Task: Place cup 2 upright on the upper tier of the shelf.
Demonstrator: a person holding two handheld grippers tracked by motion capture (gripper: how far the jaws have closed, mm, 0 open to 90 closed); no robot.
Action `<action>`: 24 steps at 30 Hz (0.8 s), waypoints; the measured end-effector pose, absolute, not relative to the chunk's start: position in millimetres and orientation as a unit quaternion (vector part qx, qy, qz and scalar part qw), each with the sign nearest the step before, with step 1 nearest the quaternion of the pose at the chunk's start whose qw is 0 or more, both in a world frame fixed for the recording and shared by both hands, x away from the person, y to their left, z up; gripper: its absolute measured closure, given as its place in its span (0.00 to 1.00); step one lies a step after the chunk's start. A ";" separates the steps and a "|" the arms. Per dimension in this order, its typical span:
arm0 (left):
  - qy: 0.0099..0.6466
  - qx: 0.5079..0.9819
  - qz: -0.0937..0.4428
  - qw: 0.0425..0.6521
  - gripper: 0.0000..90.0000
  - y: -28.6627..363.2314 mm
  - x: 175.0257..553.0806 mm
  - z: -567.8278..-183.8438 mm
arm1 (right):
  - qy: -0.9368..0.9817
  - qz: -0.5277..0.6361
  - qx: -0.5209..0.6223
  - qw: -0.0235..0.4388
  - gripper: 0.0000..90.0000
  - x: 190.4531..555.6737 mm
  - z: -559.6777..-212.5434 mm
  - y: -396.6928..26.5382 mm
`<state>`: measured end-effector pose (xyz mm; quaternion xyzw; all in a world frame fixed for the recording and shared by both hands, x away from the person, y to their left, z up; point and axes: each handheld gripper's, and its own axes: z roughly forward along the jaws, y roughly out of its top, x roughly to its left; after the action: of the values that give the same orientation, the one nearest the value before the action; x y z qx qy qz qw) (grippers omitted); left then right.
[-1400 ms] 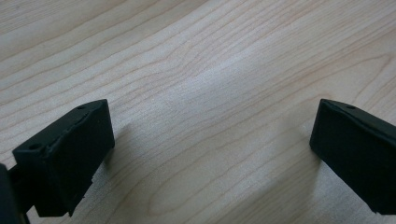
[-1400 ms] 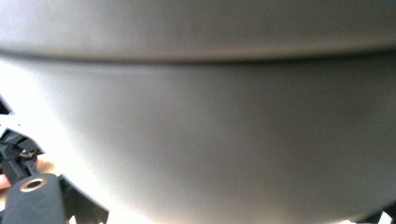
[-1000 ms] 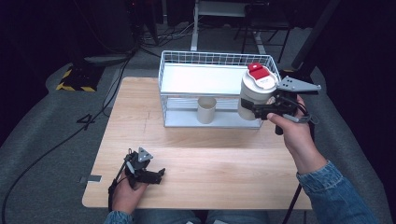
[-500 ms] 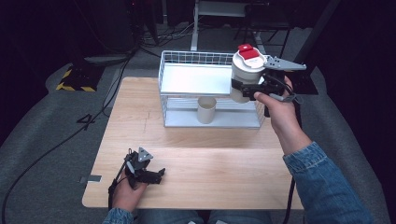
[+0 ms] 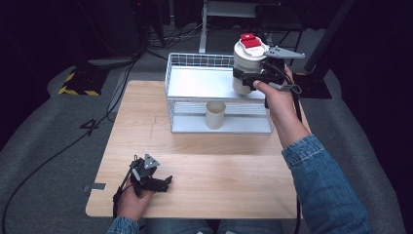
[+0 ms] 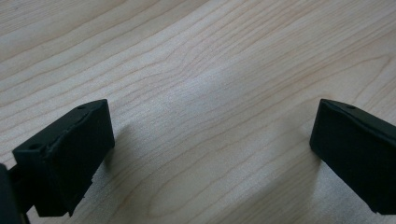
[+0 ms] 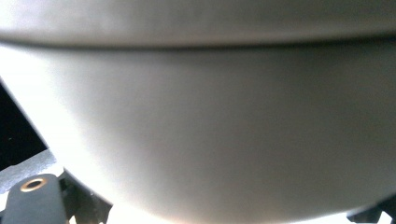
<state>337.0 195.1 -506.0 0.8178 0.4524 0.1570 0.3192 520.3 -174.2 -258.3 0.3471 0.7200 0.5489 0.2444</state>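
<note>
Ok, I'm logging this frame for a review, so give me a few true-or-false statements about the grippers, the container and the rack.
1. The right gripper grips a white container with a red lid. True.
2. The container rests on the table. False: it is held up at the wire rack's top shelf.
3. The left gripper is open. True.
4. The beige cup stands on the top shelf. False: it stands on the lower level.

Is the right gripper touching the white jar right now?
Touching. In the high view the right gripper is clamped around the white jar, holding it over the rack's top shelf; the right gripper view has the jar's wall pressed close.
</note>
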 end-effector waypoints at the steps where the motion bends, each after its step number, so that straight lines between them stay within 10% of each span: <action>1: 0.453 0.818 0.156 0.319 0.00 195.1 336.9 -505.9 | 0.719 0.548 0.348 0.246 0.14 522.9 -258.6 -173.0; 24: 0.452 0.817 0.157 0.320 0.00 195.1 337.0 -506.1 | 0.709 0.546 0.365 0.255 0.14 553.4 -280.0 -148.3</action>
<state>337.0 195.1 -506.1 0.8174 0.4525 0.1574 0.3198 553.4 -148.3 -280.0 0.3652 0.7094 0.5464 0.2547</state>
